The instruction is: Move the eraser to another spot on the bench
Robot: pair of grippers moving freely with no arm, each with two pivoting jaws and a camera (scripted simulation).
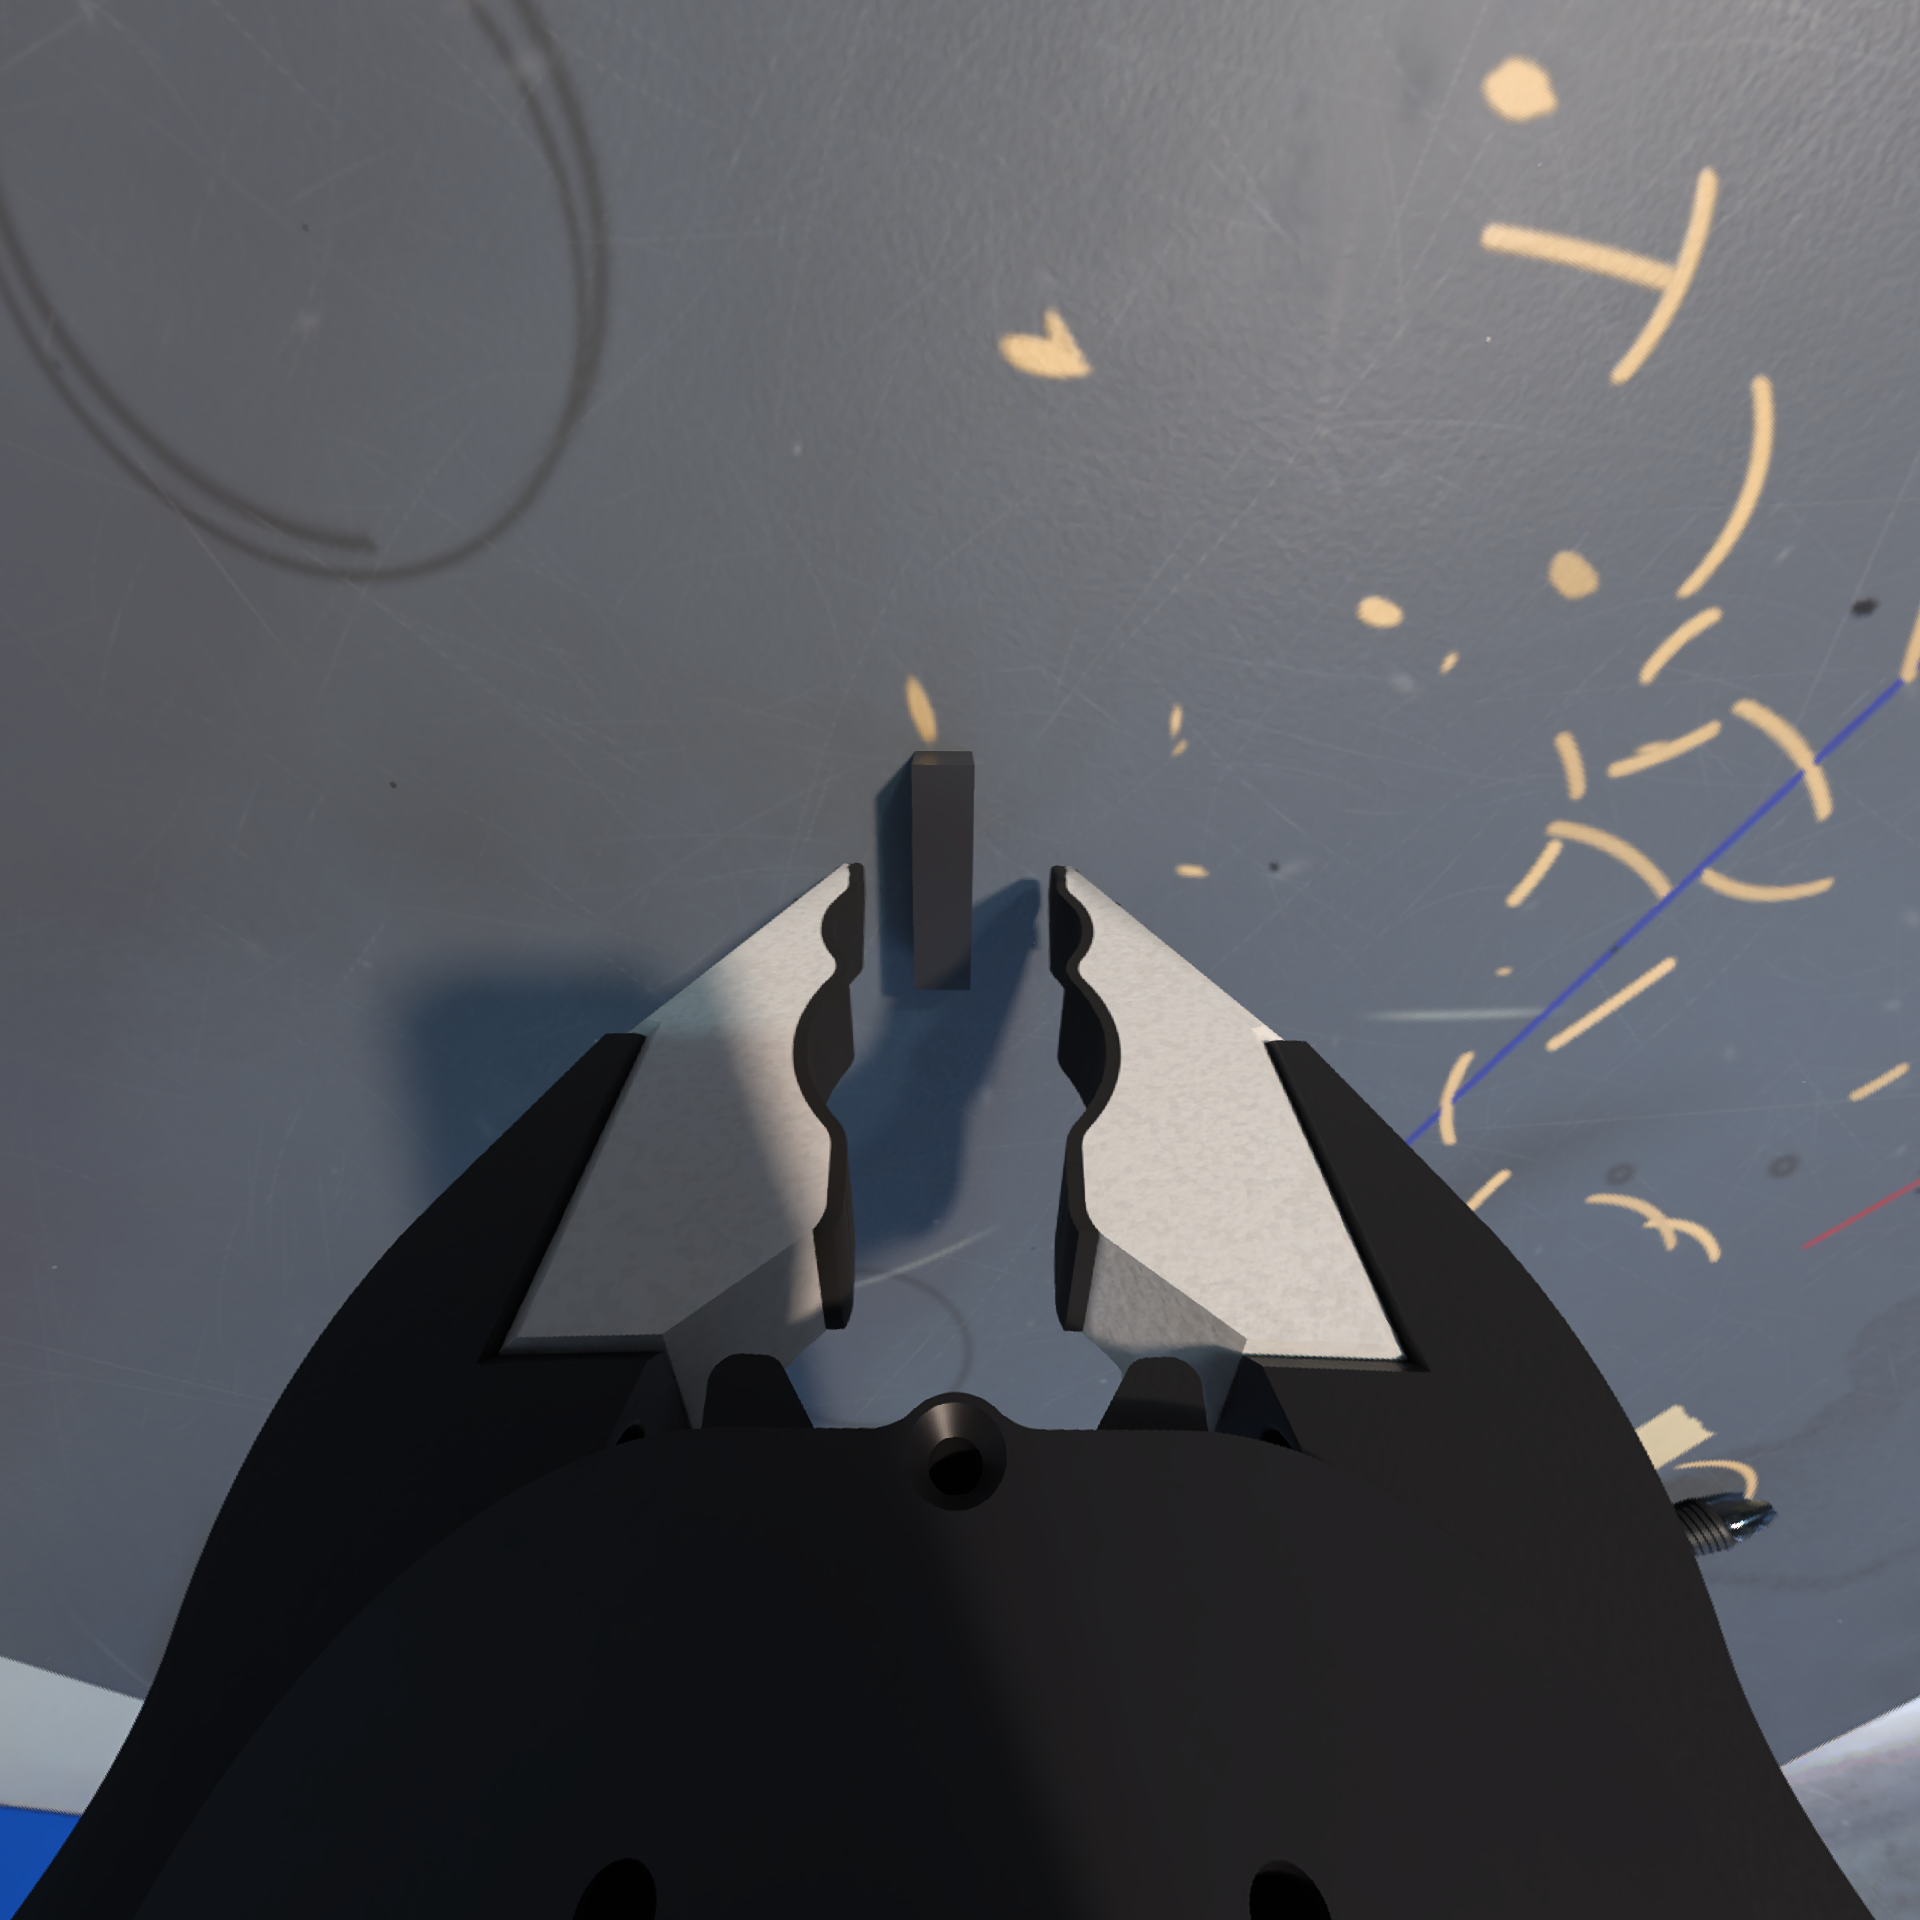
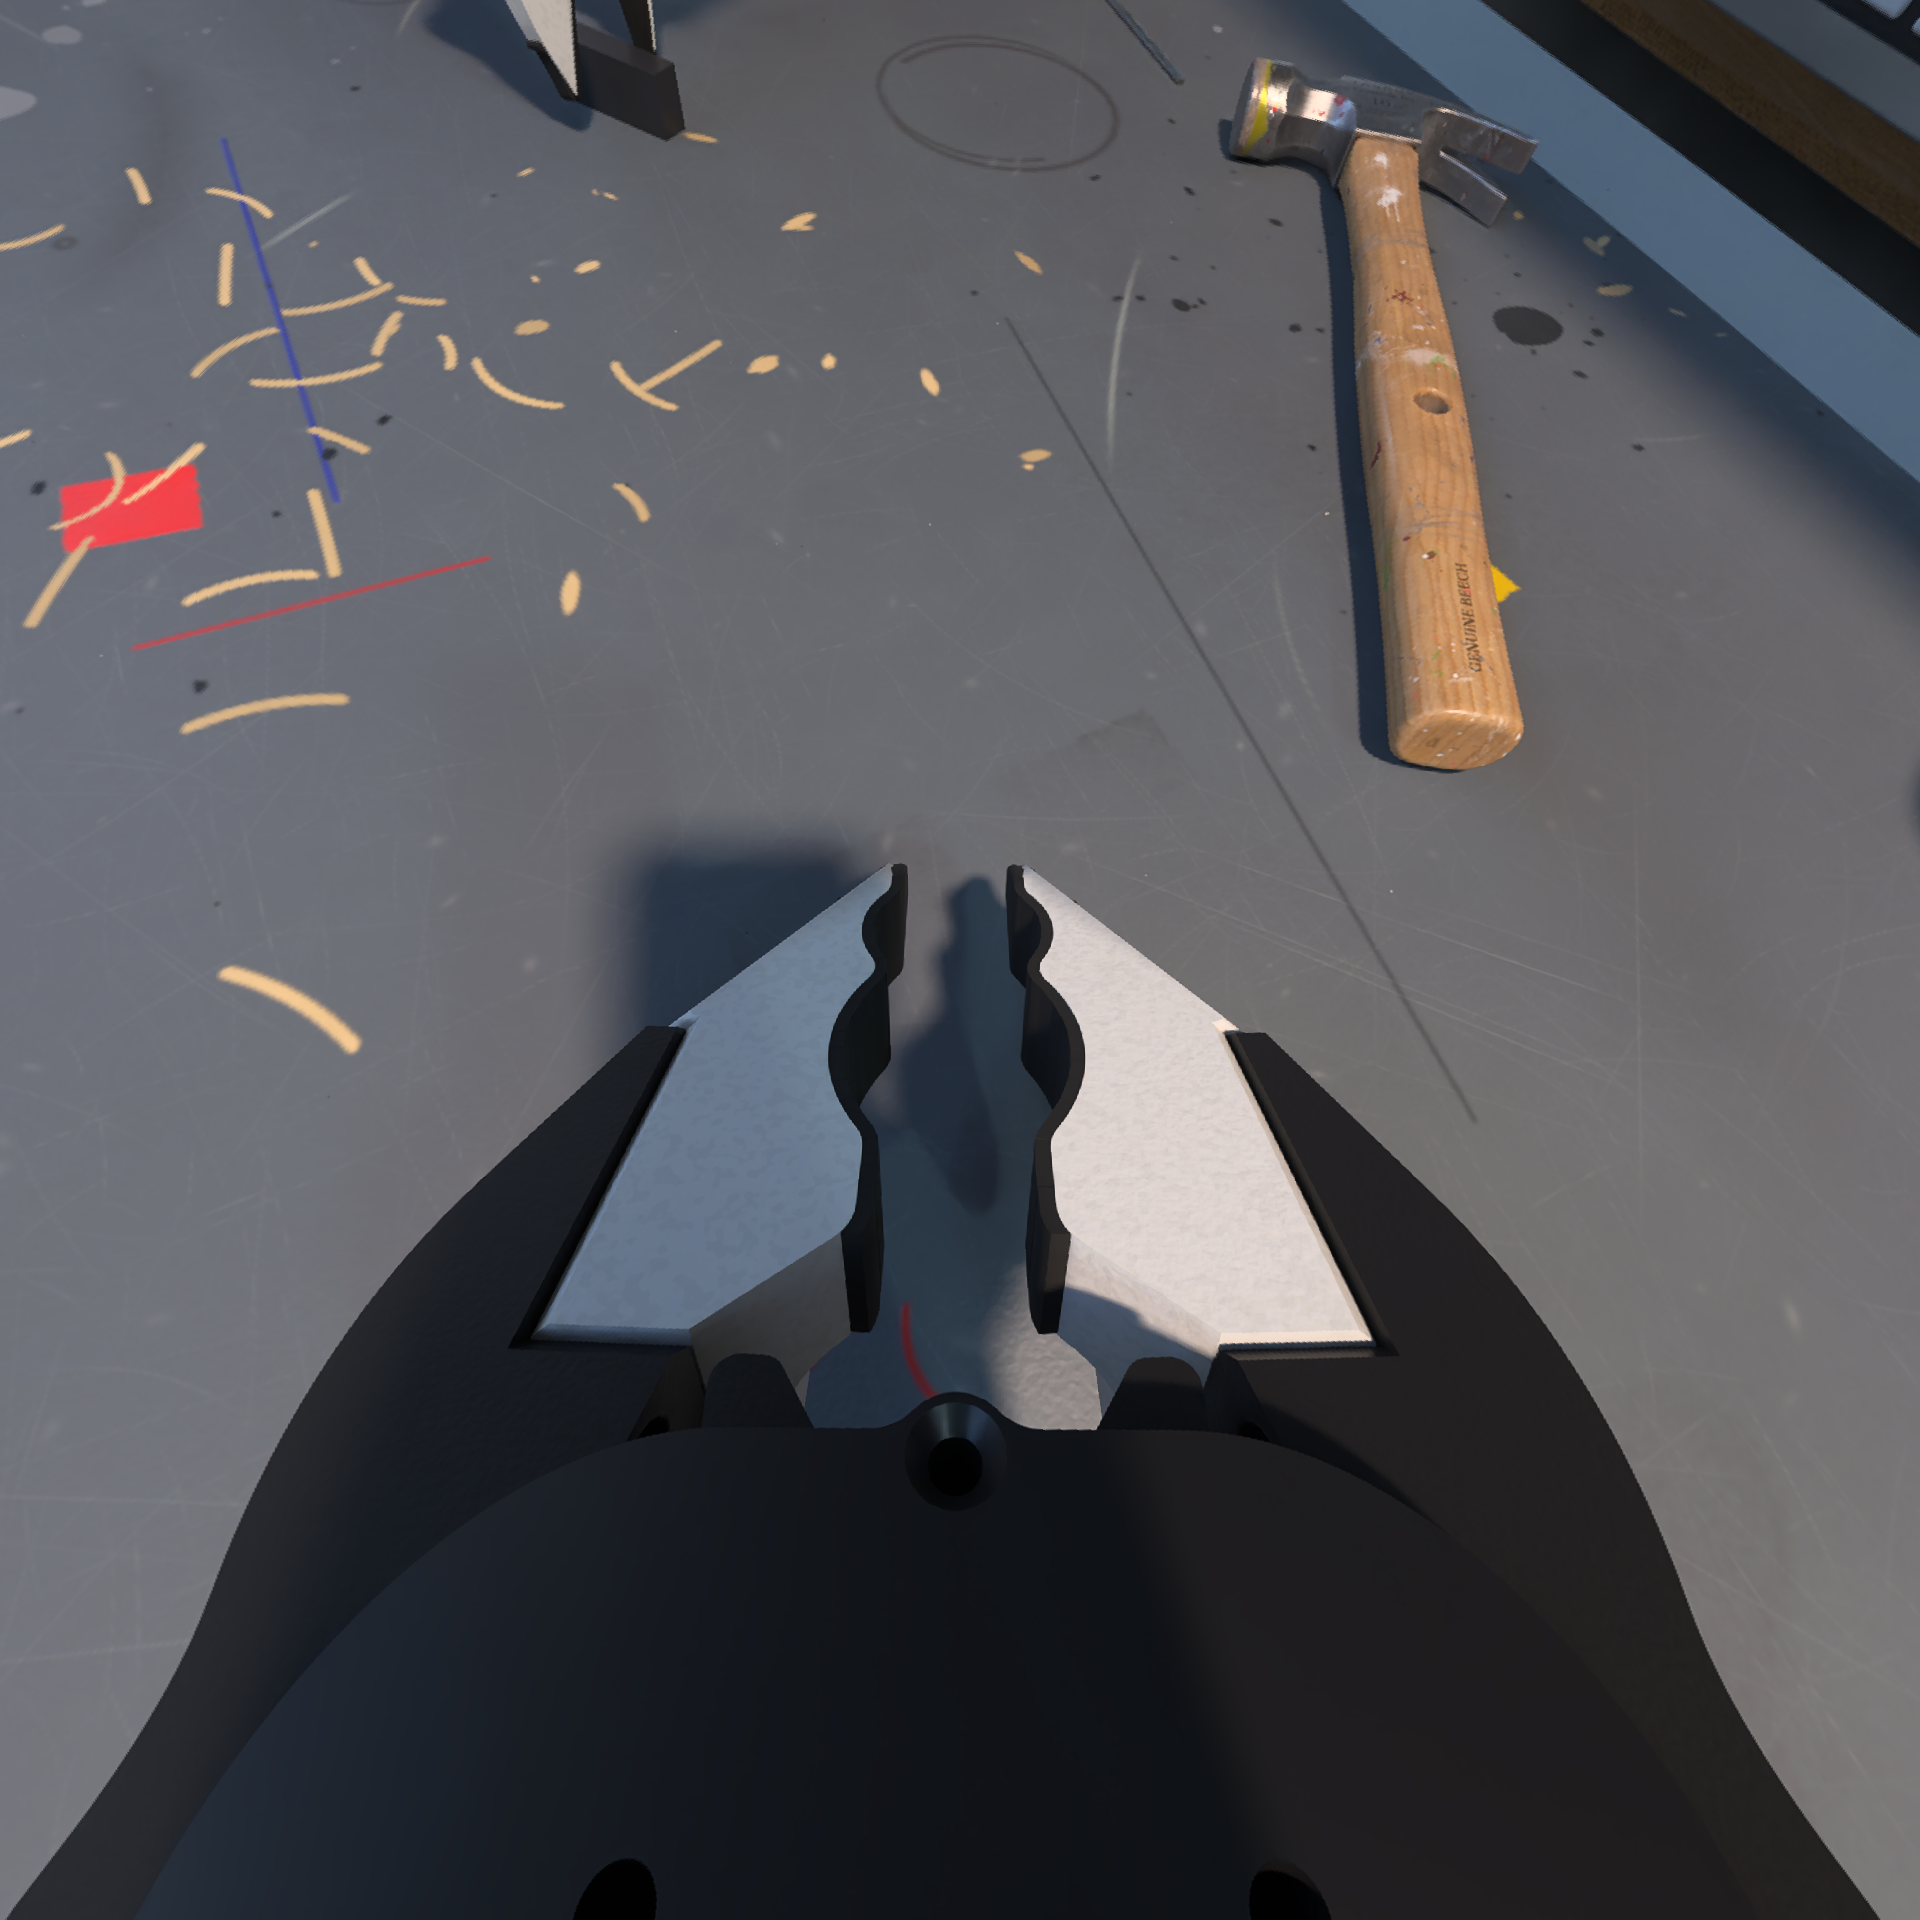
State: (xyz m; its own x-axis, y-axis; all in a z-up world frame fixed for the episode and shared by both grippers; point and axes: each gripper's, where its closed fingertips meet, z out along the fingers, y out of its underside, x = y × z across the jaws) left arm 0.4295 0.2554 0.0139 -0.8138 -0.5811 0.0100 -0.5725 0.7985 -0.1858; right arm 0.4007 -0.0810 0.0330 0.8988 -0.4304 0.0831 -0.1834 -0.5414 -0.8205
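Observation:
The eraser (image 1: 942,868) is a small dark block standing on its narrow edge on the grey bench (image 1: 1143,499). My left gripper (image 1: 956,873) is open, with one fingertip on each side of the eraser and a gap to each. The eraser sits closer to the left finger. In the right wrist view the eraser (image 2: 636,91) and the left gripper (image 2: 601,57) show at the top left. My right gripper (image 2: 957,873) is empty and slightly open, low over bare bench, far from the eraser.
A wooden-handled claw hammer (image 2: 1423,447) lies at the right. A red patch (image 2: 130,504), thin blue and red lines and several tan shavings (image 2: 509,390) mark the bench. A small screw (image 1: 1720,1525) lies near the left gripper's right side. The bench's edge (image 2: 1662,270) runs along the upper right.

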